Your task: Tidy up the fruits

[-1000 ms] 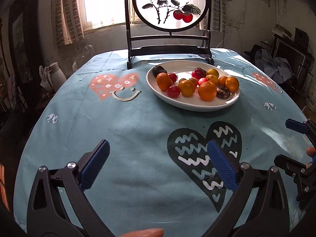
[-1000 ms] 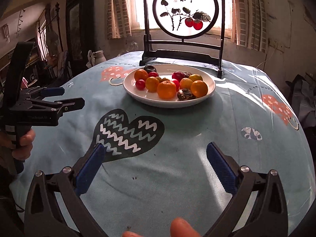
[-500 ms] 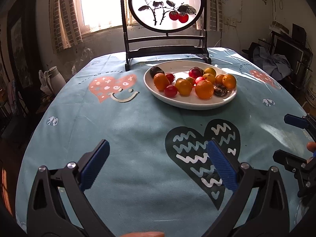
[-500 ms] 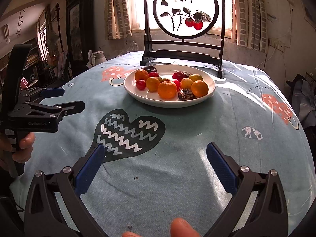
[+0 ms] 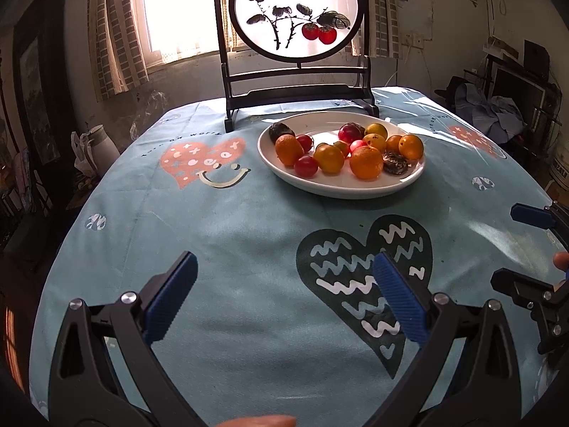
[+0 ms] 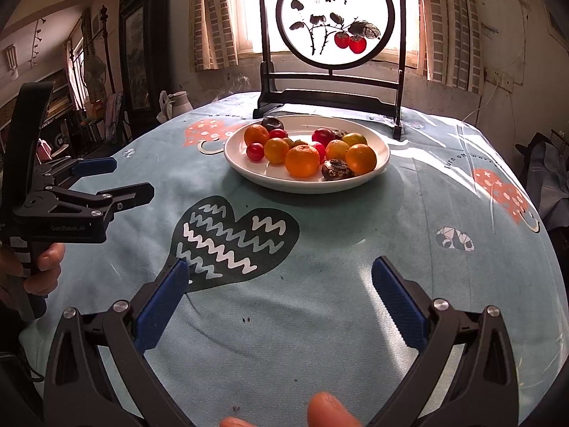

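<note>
Fruits [image 5: 341,151] all sit piled on white plate [image 5: 341,186] at far side of counter [image 5: 249,231], in front of painted screen stand [image 5: 297,53]; none loose on the cloth. Mixed, not grouped by kind: oranges, red cherry tomatoes, dark wrinkled ones. Fits either gathered-and-done or sorting still due; can't settle which. Left claw [image 5: 284,295] apart, empty, over near cloth. Right claw [image 6: 281,295] apart, empty, likewise well short of plate.

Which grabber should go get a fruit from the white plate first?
Probably the right gripper: the plate lies almost straight ahead of its open jaws. From the left gripper, also open and empty, the plate sits off to the right. Both are similarly far.
</note>
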Tool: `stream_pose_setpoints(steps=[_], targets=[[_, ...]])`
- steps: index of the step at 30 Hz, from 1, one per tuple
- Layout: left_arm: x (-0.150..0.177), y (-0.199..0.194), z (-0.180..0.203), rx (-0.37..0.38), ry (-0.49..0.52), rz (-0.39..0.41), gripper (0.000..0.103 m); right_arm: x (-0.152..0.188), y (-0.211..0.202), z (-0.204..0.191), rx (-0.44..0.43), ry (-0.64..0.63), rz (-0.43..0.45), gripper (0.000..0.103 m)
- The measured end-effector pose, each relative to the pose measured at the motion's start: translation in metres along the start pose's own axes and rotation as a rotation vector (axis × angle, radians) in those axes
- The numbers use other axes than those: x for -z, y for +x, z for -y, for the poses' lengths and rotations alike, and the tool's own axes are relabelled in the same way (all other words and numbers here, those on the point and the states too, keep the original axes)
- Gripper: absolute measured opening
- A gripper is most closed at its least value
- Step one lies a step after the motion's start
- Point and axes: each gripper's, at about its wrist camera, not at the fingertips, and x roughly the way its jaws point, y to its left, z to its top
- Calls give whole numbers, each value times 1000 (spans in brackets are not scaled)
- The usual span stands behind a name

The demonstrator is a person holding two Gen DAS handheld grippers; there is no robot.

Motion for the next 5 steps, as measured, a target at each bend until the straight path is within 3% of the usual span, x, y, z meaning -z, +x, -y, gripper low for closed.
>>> stream_pose_setpoints(steps=[5], targets=[[0,1,-2,-6,-13,-4,101,0,0,0,0,1,-2,102]])
